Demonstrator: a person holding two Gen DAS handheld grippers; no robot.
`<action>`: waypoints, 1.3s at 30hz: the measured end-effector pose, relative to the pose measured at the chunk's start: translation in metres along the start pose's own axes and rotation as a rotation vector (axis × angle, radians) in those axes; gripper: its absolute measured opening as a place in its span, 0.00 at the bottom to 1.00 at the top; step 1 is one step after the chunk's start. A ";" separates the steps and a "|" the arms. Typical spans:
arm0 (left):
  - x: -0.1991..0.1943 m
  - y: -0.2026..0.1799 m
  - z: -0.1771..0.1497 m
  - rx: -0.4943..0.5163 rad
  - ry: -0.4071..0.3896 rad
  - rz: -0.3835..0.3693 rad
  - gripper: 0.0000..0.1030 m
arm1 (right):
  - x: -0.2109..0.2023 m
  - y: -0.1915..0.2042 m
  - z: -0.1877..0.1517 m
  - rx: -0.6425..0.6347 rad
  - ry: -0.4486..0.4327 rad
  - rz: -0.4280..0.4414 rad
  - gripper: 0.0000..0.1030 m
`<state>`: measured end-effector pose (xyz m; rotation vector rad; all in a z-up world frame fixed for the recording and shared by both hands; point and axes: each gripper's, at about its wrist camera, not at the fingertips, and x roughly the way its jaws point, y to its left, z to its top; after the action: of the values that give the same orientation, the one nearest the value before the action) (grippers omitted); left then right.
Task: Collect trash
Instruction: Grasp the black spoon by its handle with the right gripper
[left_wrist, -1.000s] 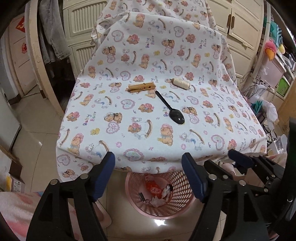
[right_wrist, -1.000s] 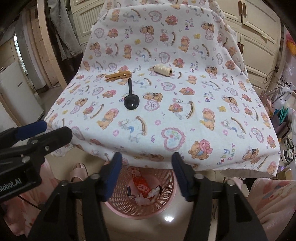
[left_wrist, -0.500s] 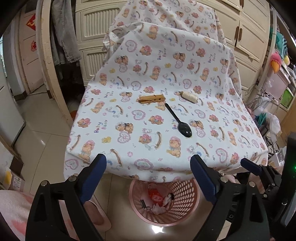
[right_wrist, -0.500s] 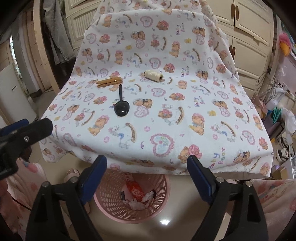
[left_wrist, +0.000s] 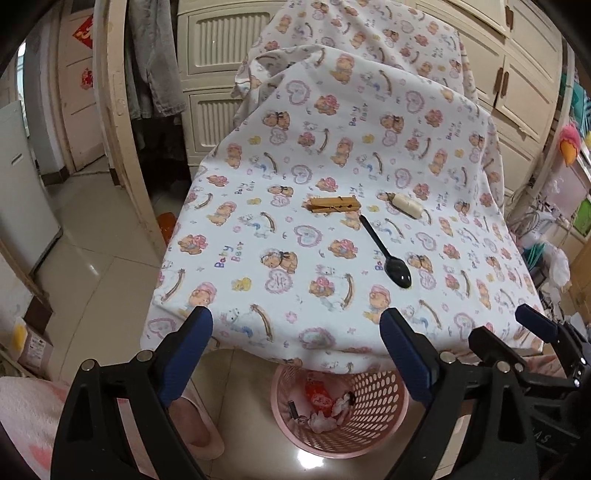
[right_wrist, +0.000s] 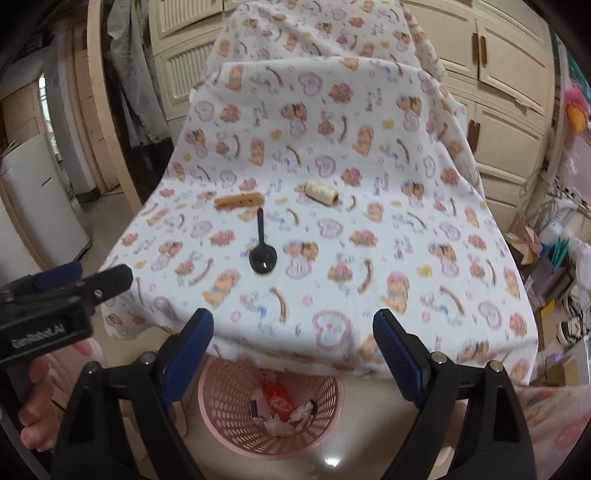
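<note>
The cloth-covered table (left_wrist: 258, 280) spreads ahead of me, the pink basket (left_wrist: 369, 428) on the floor under its near edge, wrappers already inside. My left gripper (left_wrist: 295, 354) and right gripper (right_wrist: 293, 350) hang above that basket, jaws just spread wide, nothing between them. What's left sits mid-table toward the far edge: the black spoon (left_wrist: 384, 247), handle pointing away, bowl toward me, likeliest next; my right seems squarer to it. Beyond lie the clothespin (left_wrist: 334, 204), crosswise, and a thread spool (left_wrist: 406, 204).

Open cloth (left_wrist: 332, 295) along near table edge, free to cross. Obstacles mid-table: clothespin (left_wrist: 334, 204), black spoon (left_wrist: 388, 254), thread spool (left_wrist: 406, 204) (well apart from the edge). Pink basket (left_wrist: 369, 435) below overhang, mouth half covered.
</note>
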<state>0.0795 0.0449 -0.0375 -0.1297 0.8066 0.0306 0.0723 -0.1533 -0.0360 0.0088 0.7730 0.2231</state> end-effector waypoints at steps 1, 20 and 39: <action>0.001 0.001 0.002 -0.007 0.004 -0.005 0.88 | 0.002 0.000 0.004 -0.011 0.006 0.004 0.79; 0.023 0.026 0.009 -0.066 0.082 -0.020 0.88 | 0.113 0.032 0.073 -0.096 0.152 0.084 0.21; 0.058 0.007 0.015 0.023 0.124 0.035 0.88 | 0.131 0.030 0.057 -0.159 0.110 0.104 0.05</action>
<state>0.1298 0.0524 -0.0693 -0.0965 0.9324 0.0467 0.1967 -0.0933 -0.0829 -0.1142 0.8632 0.3862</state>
